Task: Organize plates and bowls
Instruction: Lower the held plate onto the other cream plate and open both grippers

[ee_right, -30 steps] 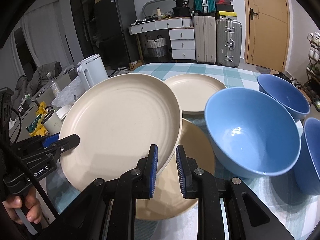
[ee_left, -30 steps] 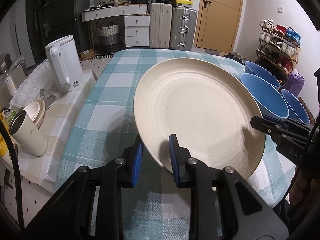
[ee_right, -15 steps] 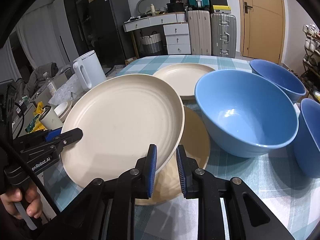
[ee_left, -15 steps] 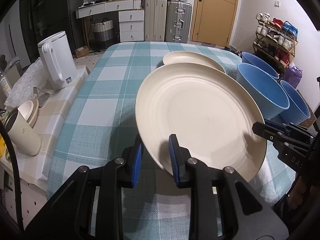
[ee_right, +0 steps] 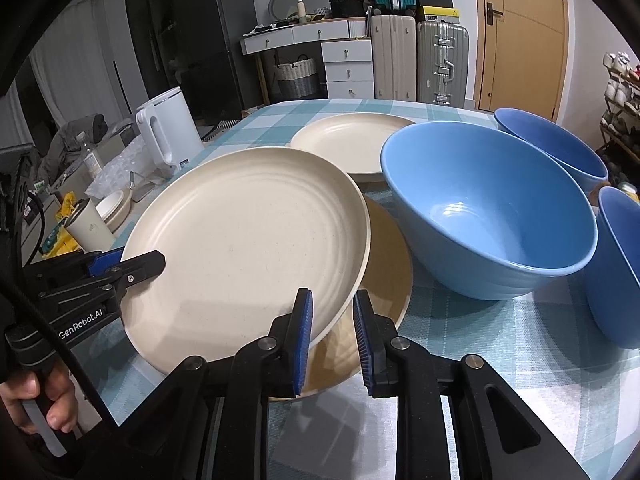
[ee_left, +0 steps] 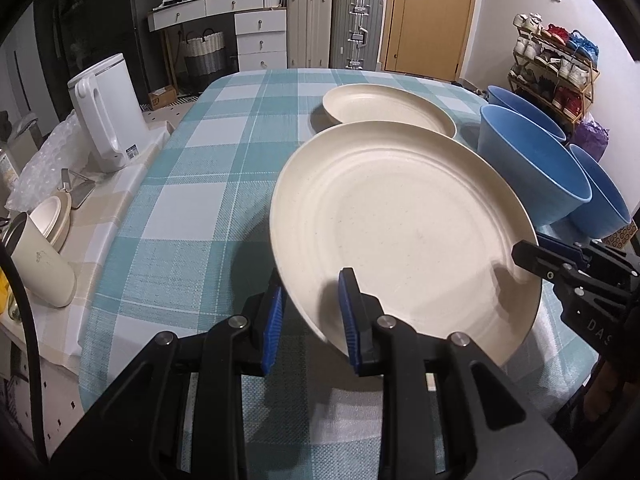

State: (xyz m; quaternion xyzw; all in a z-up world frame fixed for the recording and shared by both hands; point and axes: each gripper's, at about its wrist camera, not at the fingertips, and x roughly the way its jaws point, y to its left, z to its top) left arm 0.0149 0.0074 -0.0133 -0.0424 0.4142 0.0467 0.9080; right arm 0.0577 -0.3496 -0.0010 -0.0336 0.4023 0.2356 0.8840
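Over the checked desk (ee_left: 208,184) you hold one cream plate (ee_left: 400,236) between both tools: your left gripper (ee_left: 310,312) has its fingers clenched on the plate's near-left rim, and your right gripper (ee_right: 330,332) pinches the opposite edge the same way. Under that plate lies a tan plate (ee_right: 388,256), partly covered, with another cream plate (ee_right: 348,140) farther back on the cloth. Just beside them to the right sit three blue bowls, the big blue bowl (ee_right: 488,208) nearest.
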